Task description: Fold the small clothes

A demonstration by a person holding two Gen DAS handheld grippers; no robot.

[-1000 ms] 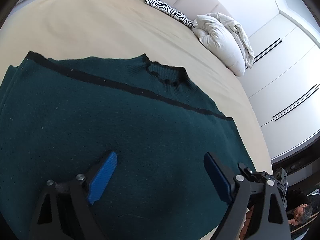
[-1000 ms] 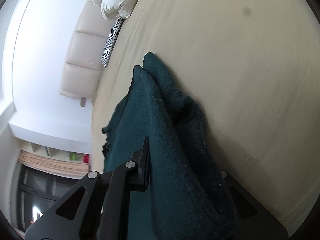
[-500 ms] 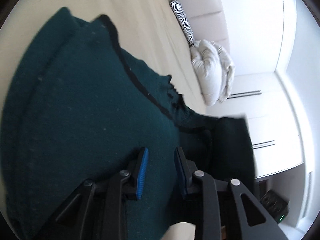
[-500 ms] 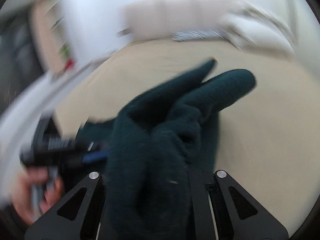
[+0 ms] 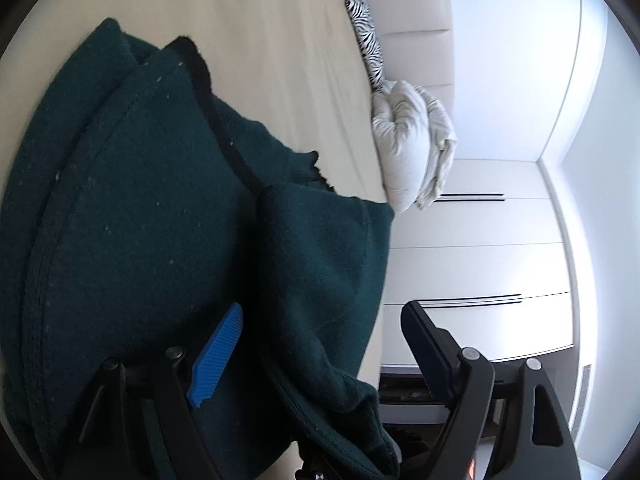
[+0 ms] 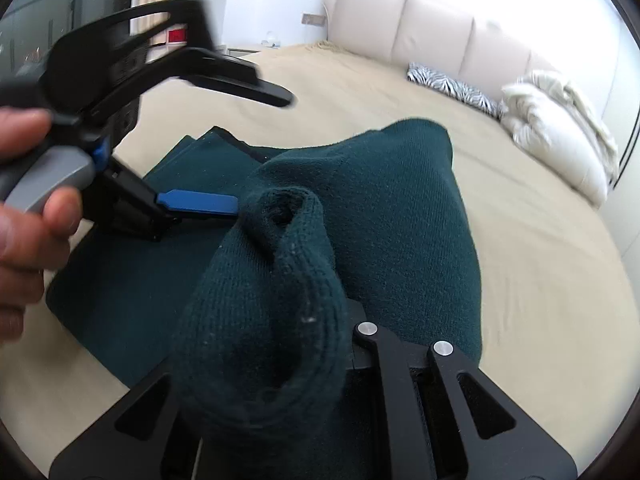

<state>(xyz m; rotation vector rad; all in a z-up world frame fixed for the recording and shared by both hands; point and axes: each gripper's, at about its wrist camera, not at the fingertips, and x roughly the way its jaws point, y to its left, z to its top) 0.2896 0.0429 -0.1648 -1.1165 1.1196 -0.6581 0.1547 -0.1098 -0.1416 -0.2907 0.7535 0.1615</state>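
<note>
A hand (image 6: 24,208) held the left gripper (image 6: 256,152), whose jaws had just been opening wide with a lifted fold between them, unpinched. The dark green sweater (image 6: 132,280) lay on the beige bed (image 6: 540,248), neckline toward the headboard (image 6: 432,28). The right gripper (image 6: 320,336) stayed clamped on bunched knit, its fingertips buried.

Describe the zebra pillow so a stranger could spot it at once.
Find the beige bed and follow it to the padded headboard. The zebra pillow lies at its foot, beside the white duvet; it alone is black-and-white striped.
</note>
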